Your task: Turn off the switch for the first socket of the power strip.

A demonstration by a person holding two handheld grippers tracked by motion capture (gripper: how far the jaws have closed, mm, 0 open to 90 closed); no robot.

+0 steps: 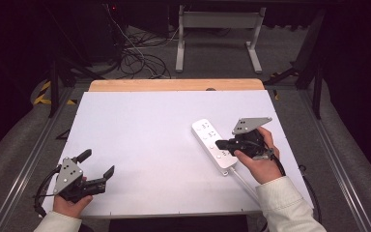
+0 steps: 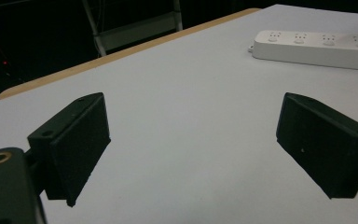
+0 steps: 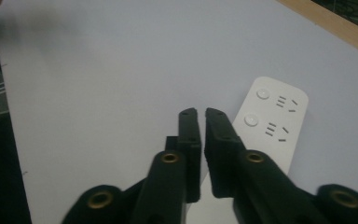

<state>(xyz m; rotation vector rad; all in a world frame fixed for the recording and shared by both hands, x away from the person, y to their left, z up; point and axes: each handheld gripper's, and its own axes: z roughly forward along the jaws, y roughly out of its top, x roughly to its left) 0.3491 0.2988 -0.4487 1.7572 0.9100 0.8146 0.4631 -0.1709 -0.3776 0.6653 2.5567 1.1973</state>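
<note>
**Two grippers, one power strip**

The white table (image 1: 140, 130) carries a white power strip (image 1: 214, 144) on its right side, long axis running far-left to near-right, sockets up. The right gripper (image 1: 221, 144) hovers over it, jaws almost together, empty. At near left, the left gripper (image 1: 97, 163) gapes wide, empty.

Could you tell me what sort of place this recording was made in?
Probably a lab or workshop recording station: a white-topped wooden table under a fixed camera, tangled black cables on grey carpet behind, and a white plastic power strip.
</note>
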